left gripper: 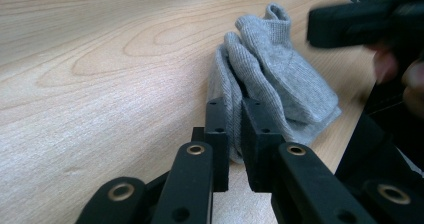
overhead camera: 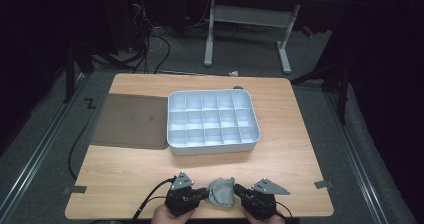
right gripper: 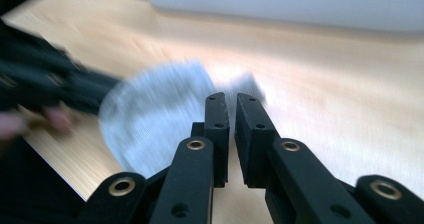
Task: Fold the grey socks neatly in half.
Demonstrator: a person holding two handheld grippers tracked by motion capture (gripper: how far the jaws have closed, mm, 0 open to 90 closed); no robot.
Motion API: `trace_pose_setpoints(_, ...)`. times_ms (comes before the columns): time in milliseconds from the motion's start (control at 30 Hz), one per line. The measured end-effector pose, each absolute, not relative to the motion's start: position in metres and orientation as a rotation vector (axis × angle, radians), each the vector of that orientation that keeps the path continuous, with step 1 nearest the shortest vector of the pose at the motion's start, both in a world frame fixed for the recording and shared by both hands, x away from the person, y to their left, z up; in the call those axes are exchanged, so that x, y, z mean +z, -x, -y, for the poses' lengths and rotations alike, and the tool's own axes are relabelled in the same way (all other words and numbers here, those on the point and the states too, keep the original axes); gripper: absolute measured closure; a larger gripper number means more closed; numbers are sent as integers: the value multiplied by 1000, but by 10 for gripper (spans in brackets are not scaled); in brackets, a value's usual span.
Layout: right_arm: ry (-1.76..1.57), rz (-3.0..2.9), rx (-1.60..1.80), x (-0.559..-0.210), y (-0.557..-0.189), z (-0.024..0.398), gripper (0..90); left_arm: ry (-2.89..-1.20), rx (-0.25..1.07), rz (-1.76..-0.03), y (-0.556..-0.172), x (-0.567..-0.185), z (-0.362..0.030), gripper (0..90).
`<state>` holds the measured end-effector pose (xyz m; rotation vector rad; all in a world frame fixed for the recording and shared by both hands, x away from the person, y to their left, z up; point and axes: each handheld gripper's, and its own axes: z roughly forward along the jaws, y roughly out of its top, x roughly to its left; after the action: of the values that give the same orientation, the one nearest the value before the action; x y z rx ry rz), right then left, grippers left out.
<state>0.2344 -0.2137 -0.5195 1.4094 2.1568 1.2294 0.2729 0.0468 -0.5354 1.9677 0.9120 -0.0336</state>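
Left gripper view: grey sock (left gripper: 270,79) bunched up at the table's (overhead camera: 150,169) near edge.
It's ribbed knit, folded over itself; left gripper (left gripper: 235,109) pinches one fold tight, right gripper (right gripper: 231,104) has its jaws a crack apart, holding nothing.

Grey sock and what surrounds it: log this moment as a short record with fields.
item: grey sock, bunched, lying on the wooden table near its front edge
left hand-held gripper: jaws nearly together, pinching a fold of the sock
right hand-held gripper: jaws close together with a narrow gap, nothing visibly between them; the sock lies just past and left of them in a blurred right gripper view
tray: white compartment tray mid-table, compartments look empty
lid: dark lid flat to the tray's left
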Motion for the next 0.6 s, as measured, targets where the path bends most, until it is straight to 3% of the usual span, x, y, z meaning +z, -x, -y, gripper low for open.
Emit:
trace_pose_setpoints(300,-1331,-2208,1203,-521,-241,187,861,-1965,1,-940,-274,-535,-43,849)
trace_pose_setpoints(600,-1316,-2212,1171,-518,-239,187,864,-1967,26,-942,-275,-535,-39,849)
